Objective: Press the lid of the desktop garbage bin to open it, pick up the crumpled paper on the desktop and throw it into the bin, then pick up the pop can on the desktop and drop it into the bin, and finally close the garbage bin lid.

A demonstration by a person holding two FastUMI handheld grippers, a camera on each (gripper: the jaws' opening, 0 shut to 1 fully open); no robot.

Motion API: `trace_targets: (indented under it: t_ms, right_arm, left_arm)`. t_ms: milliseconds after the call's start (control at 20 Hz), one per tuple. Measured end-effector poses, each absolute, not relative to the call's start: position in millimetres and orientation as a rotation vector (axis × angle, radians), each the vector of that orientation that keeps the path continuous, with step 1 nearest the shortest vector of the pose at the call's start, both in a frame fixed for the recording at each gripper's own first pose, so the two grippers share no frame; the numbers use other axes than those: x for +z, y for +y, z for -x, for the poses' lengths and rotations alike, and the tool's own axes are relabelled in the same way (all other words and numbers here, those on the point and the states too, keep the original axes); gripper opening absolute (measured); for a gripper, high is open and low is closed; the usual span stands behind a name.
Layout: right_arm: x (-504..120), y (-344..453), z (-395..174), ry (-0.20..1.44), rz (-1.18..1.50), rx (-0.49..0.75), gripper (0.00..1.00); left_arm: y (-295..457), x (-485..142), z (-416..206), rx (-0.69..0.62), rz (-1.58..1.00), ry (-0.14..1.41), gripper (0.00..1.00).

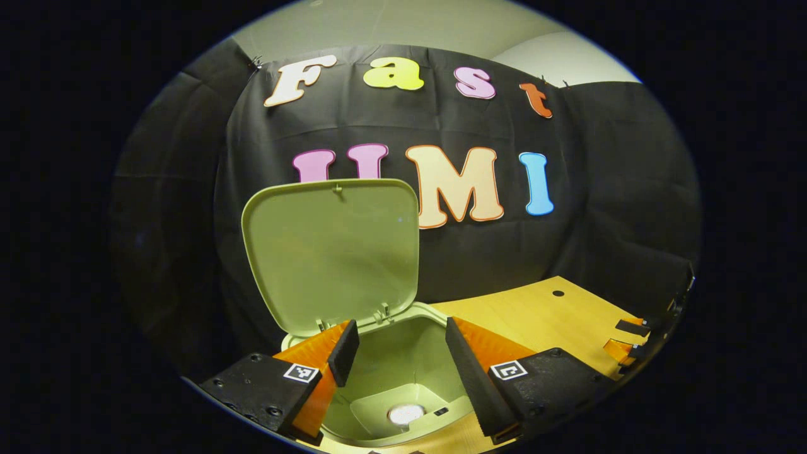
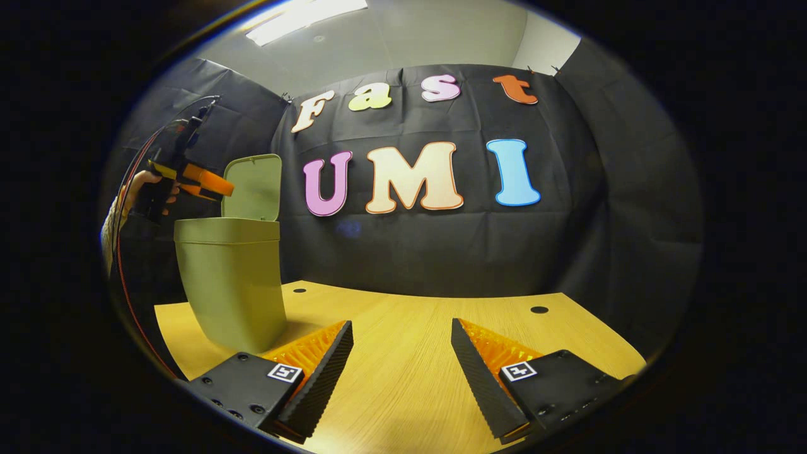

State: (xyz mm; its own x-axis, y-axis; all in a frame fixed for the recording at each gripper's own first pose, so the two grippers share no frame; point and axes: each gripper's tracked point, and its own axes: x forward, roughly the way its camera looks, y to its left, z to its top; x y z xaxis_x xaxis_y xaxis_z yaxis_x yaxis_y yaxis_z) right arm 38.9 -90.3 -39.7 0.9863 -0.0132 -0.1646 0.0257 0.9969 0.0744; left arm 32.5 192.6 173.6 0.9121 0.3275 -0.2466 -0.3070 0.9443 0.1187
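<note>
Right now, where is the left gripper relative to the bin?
The left gripper hangs open above the garbage bin at the table's left end, before the raised lid; its own view looks down into the bin.

Left tool [image 1: 397, 372] jaws wide apart, held high, right tool [image 2: 401, 372] jaws apart, low

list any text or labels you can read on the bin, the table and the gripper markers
Pale green plastic bin and its raised lid: no print.
Small dark tag on the bin's floor: too small to read.
Square black-and-white markers: coded patterns, no words.
Wooden table: none.
</note>
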Motion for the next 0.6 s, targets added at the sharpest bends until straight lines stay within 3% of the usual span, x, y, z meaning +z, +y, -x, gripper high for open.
trace_targets:
  t_ms: [350, 600]
  right_arm:
    - [-32.5, -92.2, -36.4, 0.149, -0.08, -0.029, 0.98]
    - [-33.8, -92.5, -33.6, 0.155, -0.091, -0.032, 0.98]
  left_arm:
    - [180.2, 242.7, -55.6, 0.306, -0.074, 0.166, 0.83]
    - [205.6, 292.7, -73.6, 0.384, -0.1, 0.091, 0.83]
